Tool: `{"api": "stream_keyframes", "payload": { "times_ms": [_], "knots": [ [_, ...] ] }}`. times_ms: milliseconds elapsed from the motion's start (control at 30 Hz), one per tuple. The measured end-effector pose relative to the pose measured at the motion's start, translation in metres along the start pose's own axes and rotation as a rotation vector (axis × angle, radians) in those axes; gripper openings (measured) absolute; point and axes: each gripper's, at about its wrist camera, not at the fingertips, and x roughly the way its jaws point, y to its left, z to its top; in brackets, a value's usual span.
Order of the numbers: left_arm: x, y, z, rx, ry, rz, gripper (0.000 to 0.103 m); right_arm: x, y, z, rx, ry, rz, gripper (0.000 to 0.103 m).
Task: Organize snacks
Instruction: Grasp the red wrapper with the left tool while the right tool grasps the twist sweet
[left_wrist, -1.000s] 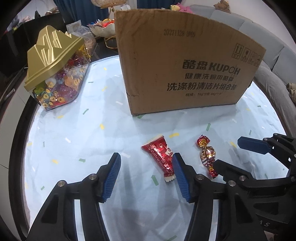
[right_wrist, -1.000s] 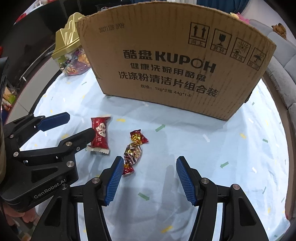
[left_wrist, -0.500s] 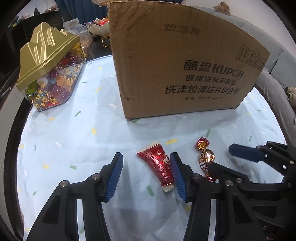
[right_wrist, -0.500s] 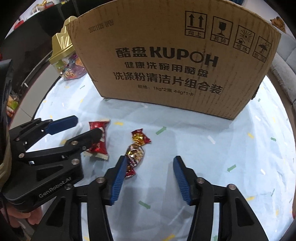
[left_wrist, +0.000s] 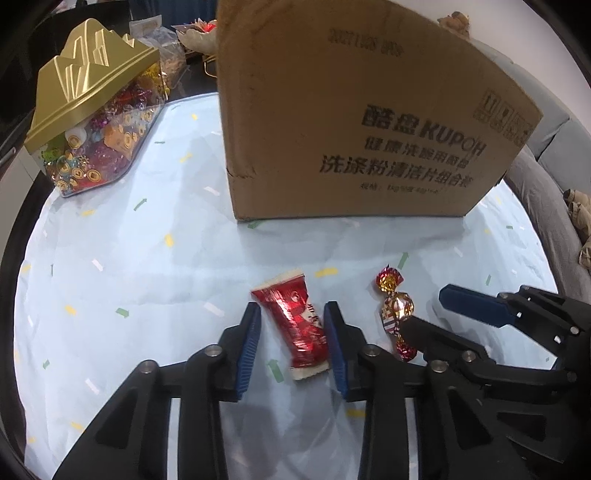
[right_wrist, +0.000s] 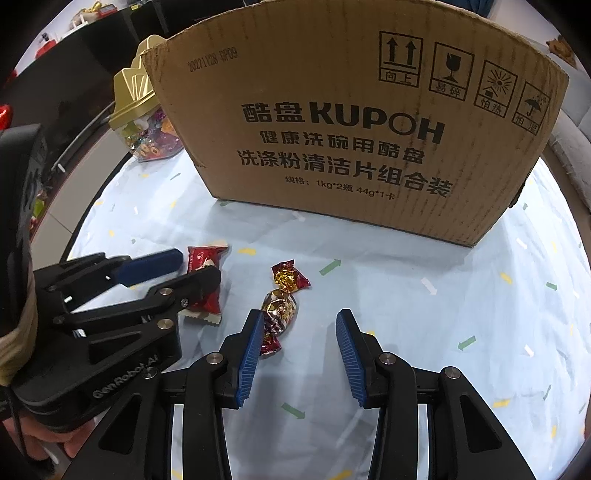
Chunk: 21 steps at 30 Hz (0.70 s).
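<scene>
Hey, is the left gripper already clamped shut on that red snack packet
No. In the left wrist view the left gripper is open around the red snack packet, with tablecloth showing between the packet and the left pad.

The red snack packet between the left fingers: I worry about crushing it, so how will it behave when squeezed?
The red snack packet looks like thin glossy foil, so probably light and crinkly. It may slip against the left gripper pads. Lying flat, it seems unlikely to roll.
</scene>
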Motion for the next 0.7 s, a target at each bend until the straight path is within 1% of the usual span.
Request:
{"api": "stream_keyframes", "payload": {
  "times_ms": [67, 167, 500, 600, 667, 700],
  "knots": [
    [0.005, -0.001, -0.002, -0.008, 0.020, 0.007, 0.028, 0.002, 0.000, 0.000, -0.010, 0.007, -0.002, 0.043],
    [0.004, -0.003, -0.005, 0.014, 0.009, 0.030, 0.024, 0.003, 0.002, -0.002, -0.011, 0.014, 0.005, 0.043],
    [0.003, 0.007, -0.012, -0.011, -0.015, 0.054, 0.022, 0.014, 0.014, 0.000, -0.019, 0.026, -0.021, 0.043],
    [0.001, 0.004, -0.014, -0.009, -0.019, 0.062, 0.022, 0.015, 0.019, 0.000, -0.032, 0.022, -0.023, 0.033],
    [0.000, 0.002, -0.017, -0.005, -0.022, 0.068, 0.022, 0.017, 0.025, 0.000, -0.052, 0.022, -0.024, 0.020],
    [-0.001, 0.001, -0.018, -0.005, -0.021, 0.070, 0.022, 0.017, 0.027, -0.001, -0.060, 0.023, -0.023, 0.020]
  ]
}}
